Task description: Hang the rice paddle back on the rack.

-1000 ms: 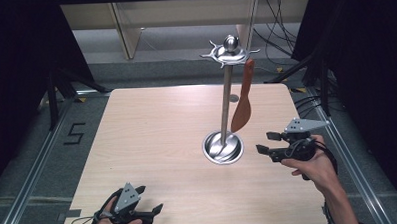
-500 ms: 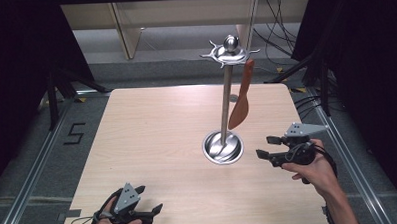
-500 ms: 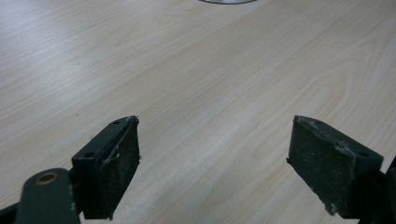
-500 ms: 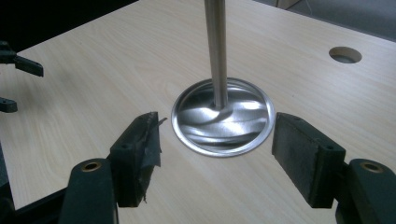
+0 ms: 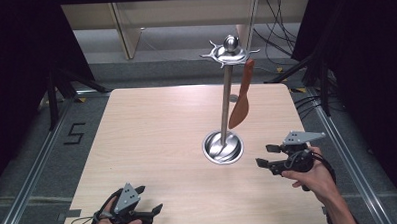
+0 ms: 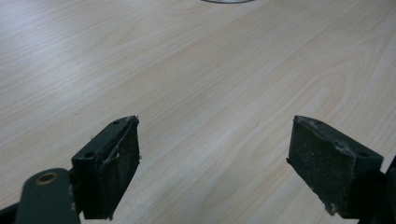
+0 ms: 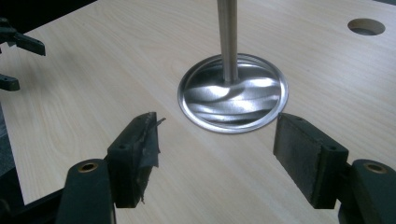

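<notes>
Lowering toward the desk (image 5: 152, 133), your right claw (image 5: 266, 155) has just been spreading its jaws with nothing between them. The spatula (image 5: 240, 103) already hangs on the stand (image 5: 226, 101) at its one o'clock. Your left claw (image 5: 151, 208) rests spread and empty.

From my right gripper's camera, the stand's pole (image 7: 227, 42) is cut off by the top edge, its hanging spatula unseen.

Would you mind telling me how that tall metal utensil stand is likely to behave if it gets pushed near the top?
The stand is tall on a thin pole, so a high push would probably tip it. Its wide dished base likely resists gentle nudges. The hanging spatula would probably swing, and polished metal may slide on the smooth table.
</notes>
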